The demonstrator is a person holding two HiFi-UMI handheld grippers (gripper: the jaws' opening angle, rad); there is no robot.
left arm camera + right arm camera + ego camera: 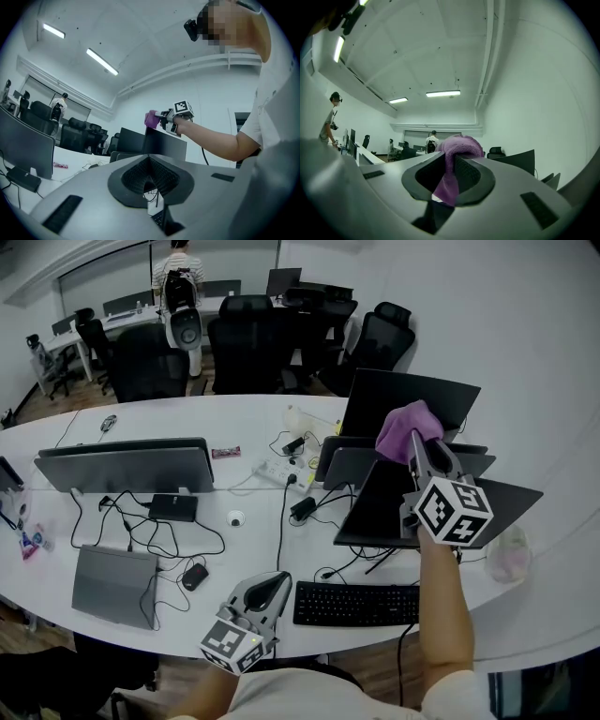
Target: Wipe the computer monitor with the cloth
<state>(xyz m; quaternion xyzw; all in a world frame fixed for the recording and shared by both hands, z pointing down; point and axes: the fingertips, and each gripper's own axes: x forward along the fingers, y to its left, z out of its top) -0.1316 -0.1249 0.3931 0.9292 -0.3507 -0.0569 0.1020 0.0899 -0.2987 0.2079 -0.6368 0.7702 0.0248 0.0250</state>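
Right gripper (419, 448) (449, 180): raised on an outstretched arm, jaws clenched on the cloth.
Cloth (407, 428) (458, 146) (151, 119): purple, bunched over the jaw tips, held at the top edge of the monitor; contact with the screen could not be told.
Monitor (380, 507) (165, 143): dark, tilted, near the desk's right front edge, with more dark screens (409, 396) close behind it.
Left gripper (275, 581) (149, 161): low at the desk's front edge, jaws pressed together with nothing in them.
Desk (234, 418): white and curved.
Surroundings: keyboard (356, 604) before the monitor; mouse (194, 576) and tangled cables (150, 531) to the left; grey monitor (127, 466) at mid-left; power strip (281, 471) mid-desk.
Background: office chairs (246, 336) and a person (178, 276) beyond the far edge.
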